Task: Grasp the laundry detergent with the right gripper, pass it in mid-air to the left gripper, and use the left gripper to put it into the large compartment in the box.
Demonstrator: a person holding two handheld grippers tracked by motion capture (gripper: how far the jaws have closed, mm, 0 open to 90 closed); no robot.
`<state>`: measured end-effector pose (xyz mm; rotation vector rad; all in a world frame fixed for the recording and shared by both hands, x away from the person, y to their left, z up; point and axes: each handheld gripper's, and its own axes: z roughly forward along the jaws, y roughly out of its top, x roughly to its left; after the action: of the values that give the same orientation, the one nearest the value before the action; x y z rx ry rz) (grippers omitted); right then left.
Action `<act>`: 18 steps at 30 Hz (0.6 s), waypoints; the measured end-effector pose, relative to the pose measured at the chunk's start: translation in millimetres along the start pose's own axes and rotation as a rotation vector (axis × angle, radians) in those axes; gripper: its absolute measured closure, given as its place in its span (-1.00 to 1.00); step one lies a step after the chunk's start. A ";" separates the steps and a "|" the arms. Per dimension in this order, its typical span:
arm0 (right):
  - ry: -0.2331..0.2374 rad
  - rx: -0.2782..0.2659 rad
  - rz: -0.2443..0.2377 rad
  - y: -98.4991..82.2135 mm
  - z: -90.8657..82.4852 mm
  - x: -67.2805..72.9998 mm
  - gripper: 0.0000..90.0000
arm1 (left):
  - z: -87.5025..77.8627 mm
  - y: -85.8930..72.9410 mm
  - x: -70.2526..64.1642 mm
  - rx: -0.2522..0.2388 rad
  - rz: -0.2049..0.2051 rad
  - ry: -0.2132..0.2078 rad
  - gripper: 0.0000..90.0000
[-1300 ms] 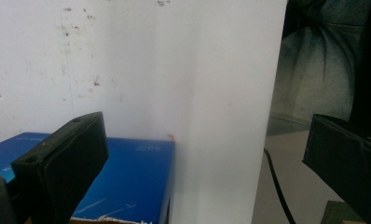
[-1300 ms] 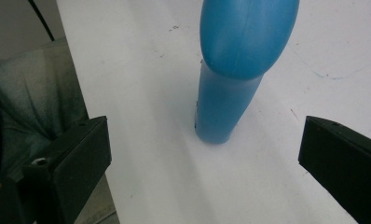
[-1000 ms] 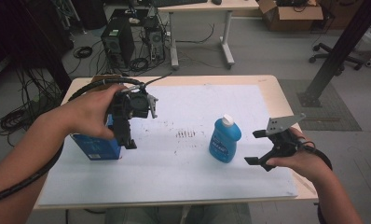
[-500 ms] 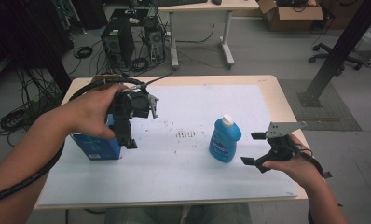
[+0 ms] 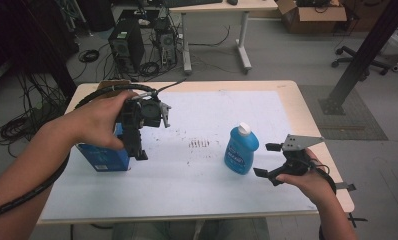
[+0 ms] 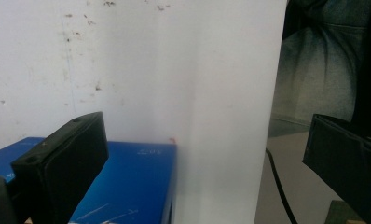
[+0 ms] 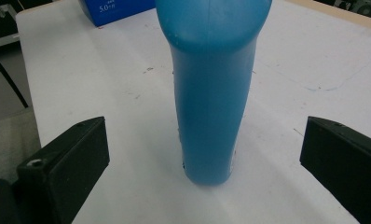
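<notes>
A smooth, translucent blue plastic bottle [image 5: 241,151] with a white cap is seen upright on the white table sheet [image 5: 207,170]. Just right of it, the right gripper [image 5: 268,160] is held spread. Well left of the bottle, the left gripper [image 5: 141,156] is held spread over a glossy blue cardboard box [image 5: 104,157].

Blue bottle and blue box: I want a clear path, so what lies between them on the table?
In the high view, only bare white sheet with a patch of small dark marks lies between the blue bottle and the blue box.
</notes>
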<state>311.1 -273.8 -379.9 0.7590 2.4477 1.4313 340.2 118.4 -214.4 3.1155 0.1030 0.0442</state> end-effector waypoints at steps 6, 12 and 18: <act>0.008 -0.035 0.014 -6.1 8.5 0.3 -0.98 | 0.5 0.5 0.0 0.001 0.004 -0.001 -1.00; 0.008 -0.061 0.027 -12.8 14.6 -0.2 -0.99 | 0.7 1.7 0.1 -0.005 0.010 0.004 -1.00; 0.000 -0.086 0.032 -15.9 21.0 -1.1 -0.99 | 0.6 3.7 0.0 -0.006 0.016 0.006 -1.00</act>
<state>315.7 -264.9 -404.2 0.7833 2.3673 1.5370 340.5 114.7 -214.9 3.1101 0.0783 0.0544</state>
